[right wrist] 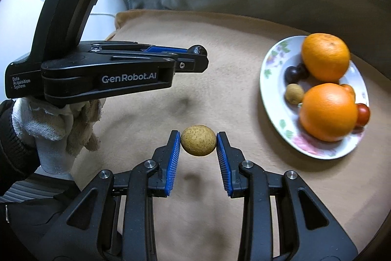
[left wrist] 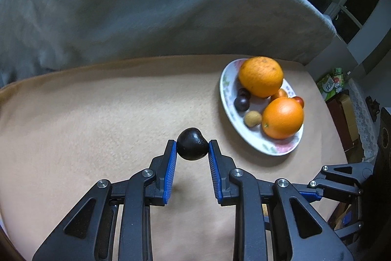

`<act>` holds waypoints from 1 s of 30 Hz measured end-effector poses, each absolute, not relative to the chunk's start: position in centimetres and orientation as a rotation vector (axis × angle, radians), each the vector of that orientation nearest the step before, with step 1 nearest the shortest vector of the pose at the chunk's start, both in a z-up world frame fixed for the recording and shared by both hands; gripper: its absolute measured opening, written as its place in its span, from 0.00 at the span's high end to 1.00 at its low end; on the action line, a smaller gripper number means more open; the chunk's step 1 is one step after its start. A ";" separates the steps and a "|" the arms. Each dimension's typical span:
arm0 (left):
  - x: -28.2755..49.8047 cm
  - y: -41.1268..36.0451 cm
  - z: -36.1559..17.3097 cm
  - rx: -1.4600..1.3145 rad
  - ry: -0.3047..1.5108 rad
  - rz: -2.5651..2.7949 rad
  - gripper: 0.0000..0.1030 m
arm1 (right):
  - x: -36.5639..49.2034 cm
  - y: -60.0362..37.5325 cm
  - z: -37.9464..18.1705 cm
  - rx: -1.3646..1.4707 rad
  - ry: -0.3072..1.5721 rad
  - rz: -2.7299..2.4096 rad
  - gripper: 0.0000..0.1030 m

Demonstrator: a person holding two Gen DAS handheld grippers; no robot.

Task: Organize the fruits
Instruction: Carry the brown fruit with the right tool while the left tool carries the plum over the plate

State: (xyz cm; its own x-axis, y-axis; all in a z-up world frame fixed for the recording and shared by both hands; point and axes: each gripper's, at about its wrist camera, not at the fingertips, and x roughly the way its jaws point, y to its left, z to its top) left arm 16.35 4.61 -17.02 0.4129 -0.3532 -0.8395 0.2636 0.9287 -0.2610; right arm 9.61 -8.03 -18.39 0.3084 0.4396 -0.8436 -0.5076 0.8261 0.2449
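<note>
Blue ribbed pads of left gripper (left wrist: 192, 149) pinching dark round fruit (left wrist: 192, 144) at its widest girth, held above tan cloth (left wrist: 85, 119); right gripper (right wrist: 198, 144) likewise closed on tan speckled fruit (right wrist: 198, 140), mid-air. Judged light, firm-skinned, prone to roll: hold across the middle, gently. Beyond, to the right: floral plate (left wrist: 228, 75) with two oranges (left wrist: 261, 76) and small fruits; grey blanket (left wrist: 146, 4) behind.

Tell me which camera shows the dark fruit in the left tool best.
The left wrist view: the dark fruit sits centred and close, pinched between the left tool's blue pads, with its whole rounded outline visible. The right wrist view shows only a small glossy part of it past the tool's tip, seen side-on.
</note>
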 end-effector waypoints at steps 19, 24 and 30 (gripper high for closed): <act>17.3 -0.4 -14.9 -0.059 1.038 -0.427 0.76 | 12.2 -15.2 -16.1 -0.018 1.026 0.539 0.69; 17.5 -1.8 -15.1 -0.054 1.042 -0.438 0.76 | 12.8 -16.9 -15.8 -0.010 1.019 0.514 0.69; 17.8 -3.4 -15.4 -0.040 1.049 -0.451 0.76 | 14.3 -18.8 -15.8 -0.001 1.014 0.486 0.69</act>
